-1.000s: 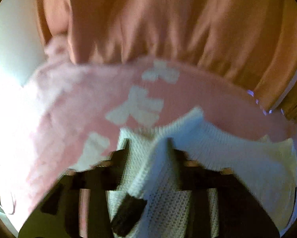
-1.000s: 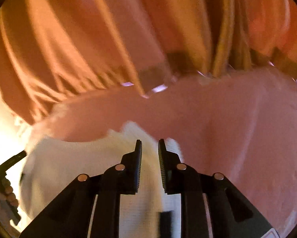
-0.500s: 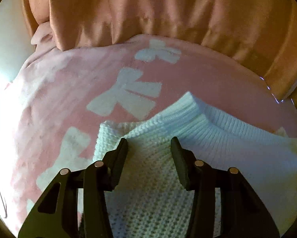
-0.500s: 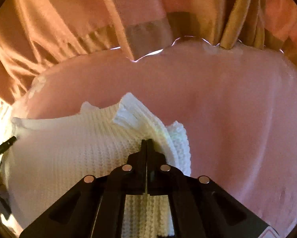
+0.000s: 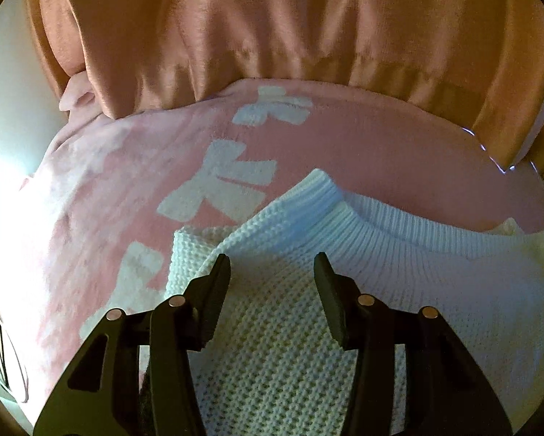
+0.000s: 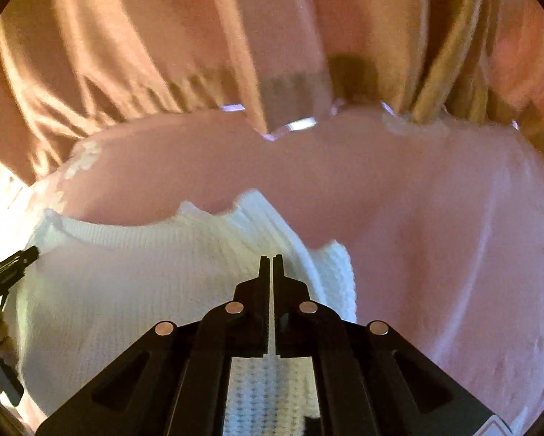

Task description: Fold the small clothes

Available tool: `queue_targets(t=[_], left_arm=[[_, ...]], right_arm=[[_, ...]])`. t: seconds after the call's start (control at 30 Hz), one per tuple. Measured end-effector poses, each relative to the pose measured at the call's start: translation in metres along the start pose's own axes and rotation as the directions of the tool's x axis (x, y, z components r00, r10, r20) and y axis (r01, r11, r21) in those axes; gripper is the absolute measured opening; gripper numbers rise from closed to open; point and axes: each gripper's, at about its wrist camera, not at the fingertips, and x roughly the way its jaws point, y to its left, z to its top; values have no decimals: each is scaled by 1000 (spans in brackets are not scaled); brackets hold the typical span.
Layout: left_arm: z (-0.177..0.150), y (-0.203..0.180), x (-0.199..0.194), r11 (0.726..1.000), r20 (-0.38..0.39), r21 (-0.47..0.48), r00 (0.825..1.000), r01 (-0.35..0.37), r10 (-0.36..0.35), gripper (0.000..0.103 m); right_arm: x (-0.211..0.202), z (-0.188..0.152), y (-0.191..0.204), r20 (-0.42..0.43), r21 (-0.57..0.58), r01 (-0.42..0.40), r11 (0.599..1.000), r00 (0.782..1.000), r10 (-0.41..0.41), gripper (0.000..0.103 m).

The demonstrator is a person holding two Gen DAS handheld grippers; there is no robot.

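A small white knitted sweater [image 5: 399, 290] lies on a pink blanket [image 5: 381, 152] patterned with white bows; orange fabric [image 5: 272, 29] hangs across the top of both views. The fold appears to be at an early stage: both grippers are down at the sweater's shoulders, seemingly to take hold of the neck end.

In the left wrist view, the left gripper [image 5: 272, 272] sits at lower centre with its jaws spread, knit showing between them but nothing pinched. The ribbed collar [image 5: 344, 214] lies just above and to the right of the fingertips.

In the right wrist view, the right gripper [image 6: 272, 259] is at lower centre, its jaws pressed together. Its tips lie against the sweater's right shoulder, where a fold of knit bunches at centre frame, but whether any cloth is caught between them cannot be told. The left gripper shows at the left edge.

Next, the left jaws likely need to close on the knit, so both corners can rise together.
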Motion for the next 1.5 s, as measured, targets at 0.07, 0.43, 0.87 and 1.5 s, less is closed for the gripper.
queue_targets(t=[0.07,0.43,0.87,1.5], left_arm=[[-1,-1,1,1000,-2,6,1000,-6,6,47],[-4,-6,3,999,-7,31,1000,-28,28,52],[-2,13,-37,998,87,-12,995,58,-57,67],[-100,105,-45,891,-168,-373,926,258,-339,80]], right_arm=[[0,-2,-3,-20,28,-6,1000,1000,7,0],[40,19,11,-37,-96,83,992,996,-87,0],[-38,16,-30,-21,87,-4,996,1000,5,32],[-48,-116,-2,-188,61,-74,995,979,84,57]])
